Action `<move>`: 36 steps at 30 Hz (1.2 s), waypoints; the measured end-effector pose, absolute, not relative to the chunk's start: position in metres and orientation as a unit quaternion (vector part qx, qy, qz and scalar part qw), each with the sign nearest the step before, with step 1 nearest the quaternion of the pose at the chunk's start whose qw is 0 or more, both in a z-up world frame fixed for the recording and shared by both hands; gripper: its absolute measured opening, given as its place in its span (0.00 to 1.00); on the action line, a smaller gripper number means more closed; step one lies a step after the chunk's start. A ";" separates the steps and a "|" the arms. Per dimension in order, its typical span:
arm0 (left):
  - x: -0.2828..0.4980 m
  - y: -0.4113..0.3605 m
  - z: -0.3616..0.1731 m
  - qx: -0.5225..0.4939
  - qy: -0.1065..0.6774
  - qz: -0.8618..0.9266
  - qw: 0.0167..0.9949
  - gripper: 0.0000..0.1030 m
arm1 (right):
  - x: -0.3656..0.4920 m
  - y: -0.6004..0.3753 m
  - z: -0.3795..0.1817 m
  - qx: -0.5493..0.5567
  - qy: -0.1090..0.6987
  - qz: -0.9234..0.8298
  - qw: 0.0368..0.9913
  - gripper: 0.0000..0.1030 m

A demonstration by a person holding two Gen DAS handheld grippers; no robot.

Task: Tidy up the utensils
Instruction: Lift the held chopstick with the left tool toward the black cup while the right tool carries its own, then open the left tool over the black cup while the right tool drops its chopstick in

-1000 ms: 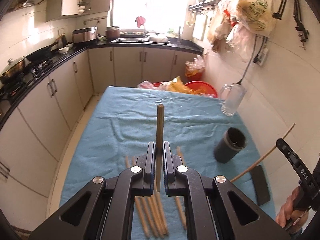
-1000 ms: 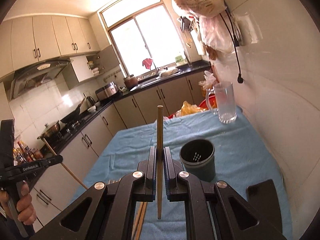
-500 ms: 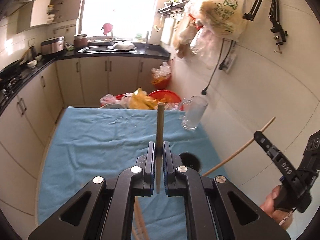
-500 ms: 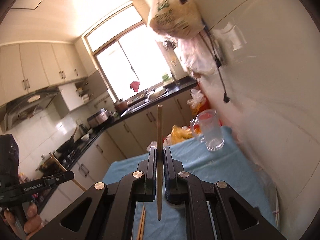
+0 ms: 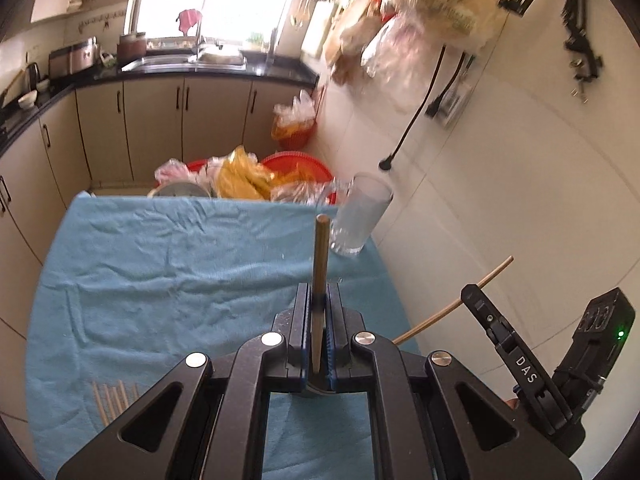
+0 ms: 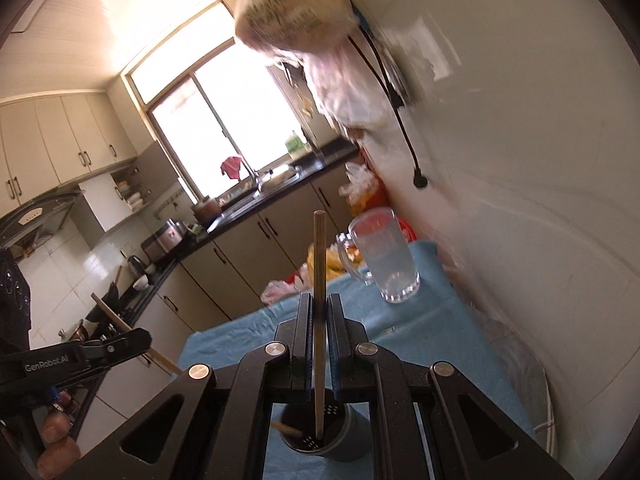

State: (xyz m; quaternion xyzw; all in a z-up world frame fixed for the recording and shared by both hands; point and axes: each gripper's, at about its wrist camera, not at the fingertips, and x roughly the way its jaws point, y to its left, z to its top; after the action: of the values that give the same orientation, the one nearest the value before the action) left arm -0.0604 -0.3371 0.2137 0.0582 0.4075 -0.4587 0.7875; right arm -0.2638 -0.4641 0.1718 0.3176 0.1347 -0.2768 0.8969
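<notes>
My left gripper (image 5: 319, 292) is shut on a wooden chopstick (image 5: 321, 248) that stands upright between its jaws, above the blue cloth (image 5: 168, 264). In the right wrist view my right gripper (image 6: 319, 300) is shut on a second chopstick (image 6: 319, 256). Its lower end hangs in the mouth of the dark holder cup (image 6: 344, 446), where another wooden tip (image 6: 285, 429) also shows. The right gripper (image 5: 482, 304) appears at the right edge of the left view, and the left gripper (image 6: 128, 340) at the left edge of the right view. Several loose chopsticks (image 5: 112, 400) lie on the cloth. The holder is hidden in the left view.
A glass mug (image 5: 360, 216) stands at the table's far right corner, near the white wall (image 5: 500, 200). Red basins with plastic bags (image 5: 256, 176) sit beyond the far edge. Bags (image 6: 296, 4) and a cord hang on the wall above. Cabinets (image 5: 152, 128) line the left and back.
Both grippers have moved right toward the wall, each still holding its chopstick. The holder has slipped out of the left view and now sits right under the right gripper.
</notes>
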 end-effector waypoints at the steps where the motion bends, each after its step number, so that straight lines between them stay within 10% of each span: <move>1: -0.059 -0.340 0.205 0.062 0.414 -0.457 0.785 0.06 | -0.262 -0.466 0.168 0.320 0.139 -0.277 0.895 0.07; 18: -0.043 -0.353 0.164 0.080 0.435 -0.440 0.782 0.10 | -0.234 -0.476 0.121 0.333 0.197 -0.264 0.883 0.08; 22: -0.044 -0.345 0.172 0.072 0.425 -0.442 0.787 0.32 | -0.240 -0.472 0.129 0.325 0.189 -0.274 0.885 0.18; 36: -0.074 -0.244 0.207 0.045 0.356 -0.436 0.825 0.38 | -0.288 -0.403 0.150 0.281 0.161 -0.267 0.908 0.42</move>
State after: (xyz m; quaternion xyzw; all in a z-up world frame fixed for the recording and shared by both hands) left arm -0.0738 -0.2435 0.2065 0.0454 0.3560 -0.4358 0.8254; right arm -0.2879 -0.4032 0.1502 0.2809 0.1613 -0.2666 0.9077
